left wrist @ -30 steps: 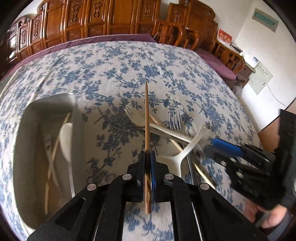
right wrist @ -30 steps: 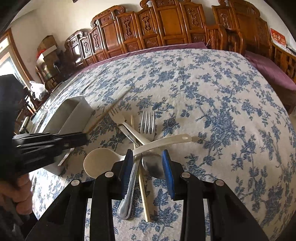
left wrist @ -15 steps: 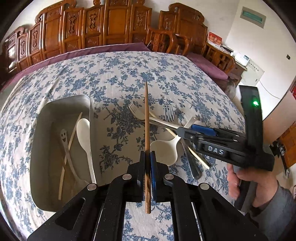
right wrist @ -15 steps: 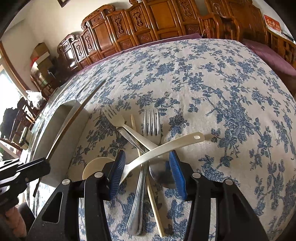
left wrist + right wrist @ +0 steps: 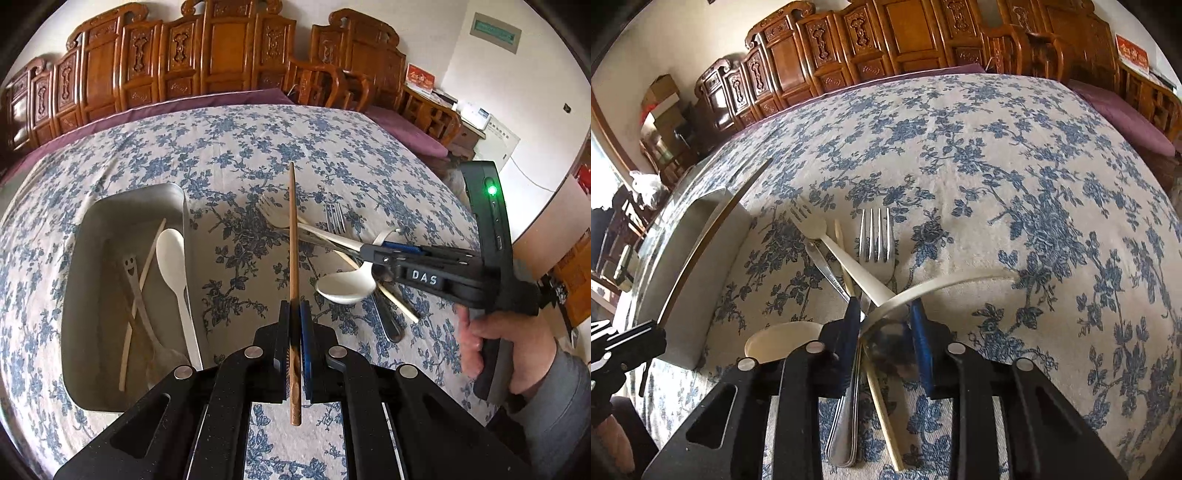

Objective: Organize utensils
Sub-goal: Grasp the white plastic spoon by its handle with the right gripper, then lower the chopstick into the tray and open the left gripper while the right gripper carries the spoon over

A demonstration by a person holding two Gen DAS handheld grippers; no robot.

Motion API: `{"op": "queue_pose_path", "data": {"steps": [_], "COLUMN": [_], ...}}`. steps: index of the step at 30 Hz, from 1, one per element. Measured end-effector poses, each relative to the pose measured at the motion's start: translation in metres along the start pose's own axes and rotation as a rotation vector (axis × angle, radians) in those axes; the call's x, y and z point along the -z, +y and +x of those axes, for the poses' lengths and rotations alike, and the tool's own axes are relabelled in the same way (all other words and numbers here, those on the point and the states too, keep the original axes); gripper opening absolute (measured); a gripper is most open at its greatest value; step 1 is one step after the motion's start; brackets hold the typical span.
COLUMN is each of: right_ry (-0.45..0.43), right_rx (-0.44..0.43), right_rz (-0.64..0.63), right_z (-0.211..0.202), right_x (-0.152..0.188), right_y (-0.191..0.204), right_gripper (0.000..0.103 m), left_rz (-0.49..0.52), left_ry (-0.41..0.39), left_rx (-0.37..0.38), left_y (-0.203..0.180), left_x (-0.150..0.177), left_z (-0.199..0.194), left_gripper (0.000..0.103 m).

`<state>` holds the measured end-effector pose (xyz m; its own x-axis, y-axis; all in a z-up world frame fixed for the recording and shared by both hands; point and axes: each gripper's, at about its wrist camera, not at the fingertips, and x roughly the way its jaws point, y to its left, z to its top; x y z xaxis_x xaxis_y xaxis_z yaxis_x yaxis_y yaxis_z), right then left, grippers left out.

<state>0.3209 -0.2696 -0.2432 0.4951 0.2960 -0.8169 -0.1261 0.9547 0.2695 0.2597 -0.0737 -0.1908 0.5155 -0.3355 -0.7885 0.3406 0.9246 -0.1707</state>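
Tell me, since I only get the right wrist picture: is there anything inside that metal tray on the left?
Observer: Yes. The left wrist view looks down into the tray, and a white spoon lies in it.
Visitor: Is the spoon alone in there?
Observer: No. Beside it lies a metal utensil with a smiley face, crossed by a pale chopstick.
Visitor: What about that brown stick I see over the tray?
Observer: That is a brown chopstick. The left tool is shut on it, and its thick end pokes out behind the pads.
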Motion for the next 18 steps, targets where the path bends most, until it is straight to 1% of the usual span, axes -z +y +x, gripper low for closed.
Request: {"op": "queue_pose_path", "data": {"steps": [3,5,8,10,18], "right_ry": [-0.007,-0.011,-0.011,-0.016,-0.058], "right_rx": [-0.005,0.000,-0.002,0.006,-0.006], "right_rz": [0.011,0.010,0.018,0.018,-0.025], "right_z": [-0.005,-0.008,-0.010,-0.015,-0.037], "right_x": [0.003,0.004,0.006,0.008,0.009], "right_y": [-0.002,-0.003,-0.004,-0.004,0.011], "right_gripper": [0.021,0.016,0.011,0.006,0.004], "left_rz": [0.000,-0.003,-0.007,-0.005,-0.006], "left_ry": [-0.012,-0.016,-0.022,-0.033,-0.067], "left_rx": [0.003,0.009,0.019,0.021,0.013], "left_y": [0.001,0.002,0.003,0.002,0.009], "left_x": [0.004,0.006,0.007,0.008,0.008], "left_z": [-0.003,-0.004,-0.006,-0.010,-0.027], "left_gripper": [0.004,0.004,0.004,0.004,0.004]}}
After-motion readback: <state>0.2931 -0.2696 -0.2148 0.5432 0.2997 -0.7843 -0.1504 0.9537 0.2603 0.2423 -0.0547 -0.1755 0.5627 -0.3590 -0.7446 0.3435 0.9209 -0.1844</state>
